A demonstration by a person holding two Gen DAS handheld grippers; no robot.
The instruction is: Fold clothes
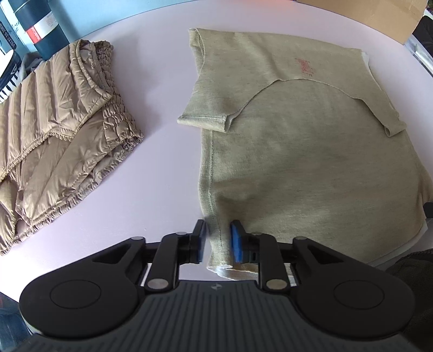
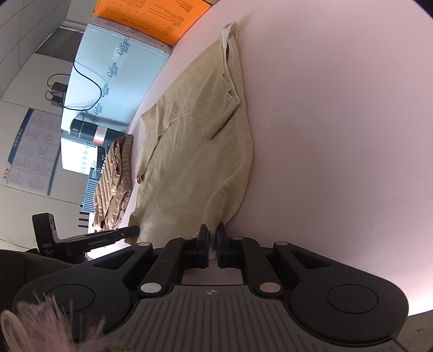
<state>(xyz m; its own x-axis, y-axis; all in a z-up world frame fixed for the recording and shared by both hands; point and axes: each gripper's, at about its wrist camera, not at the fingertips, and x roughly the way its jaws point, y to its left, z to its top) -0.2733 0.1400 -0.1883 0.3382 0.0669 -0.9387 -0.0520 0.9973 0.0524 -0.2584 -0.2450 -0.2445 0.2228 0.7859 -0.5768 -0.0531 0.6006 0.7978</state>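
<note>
An olive-green T-shirt [image 1: 297, 140] lies on the pale pink table [image 1: 159, 168], its sleeves folded in over the body. My left gripper [image 1: 217, 241] is open, its blue pads either side of the shirt's near left hem seam. In the right wrist view the same shirt [image 2: 194, 151] stretches away from the camera. My right gripper [image 2: 213, 242] is shut on the shirt's near hem corner, with a bit of pale fabric showing between the pads.
A folded tan puffer jacket [image 1: 62, 140] lies left of the shirt and shows in the right wrist view [image 2: 115, 178]. A dark flask [image 1: 40, 24] and boxes stand at the table's far edge. The left gripper's body [image 2: 89, 239] shows at the left.
</note>
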